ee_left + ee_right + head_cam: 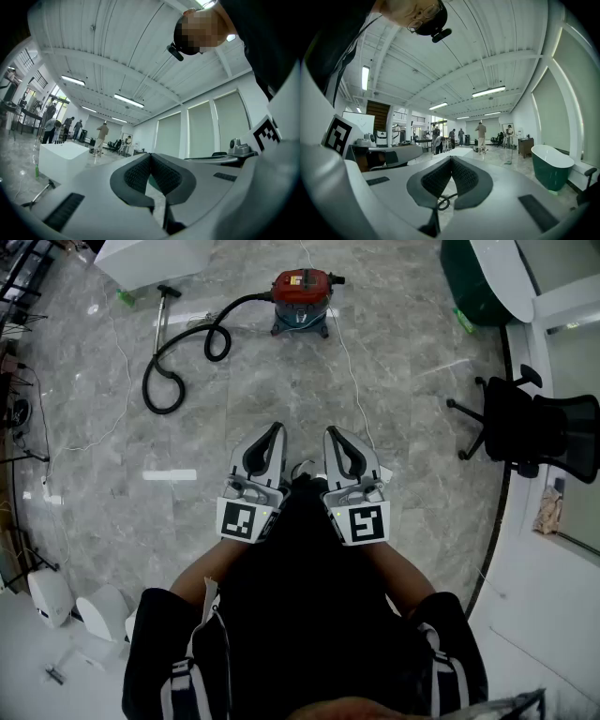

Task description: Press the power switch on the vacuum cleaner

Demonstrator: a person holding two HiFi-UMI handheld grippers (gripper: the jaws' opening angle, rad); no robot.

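The vacuum cleaner (pixel 302 298), a drum with a red top on a wheeled base, stands on the marble floor far ahead. Its black hose (pixel 178 362) loops to the left and ends in a metal wand (pixel 164 315). The switch is too small to make out. Both grippers are held close to the person's body, well short of the vacuum and pointing towards it. My left gripper (pixel 278 427) (pixel 150 155) is shut, its dark pads (pixel 133 174) meeting with nothing between them. My right gripper (pixel 330 432) (pixel 451 158) is likewise shut and empty.
A white cord (pixel 352 362) runs over the floor from the vacuum towards the grippers. A black office chair (pixel 534 427) stands at the right, a green bathtub (pixel 478 282) at the back right, a white block (pixel 155 259) at the back left. Several people (pixel 480 136) stand far off.
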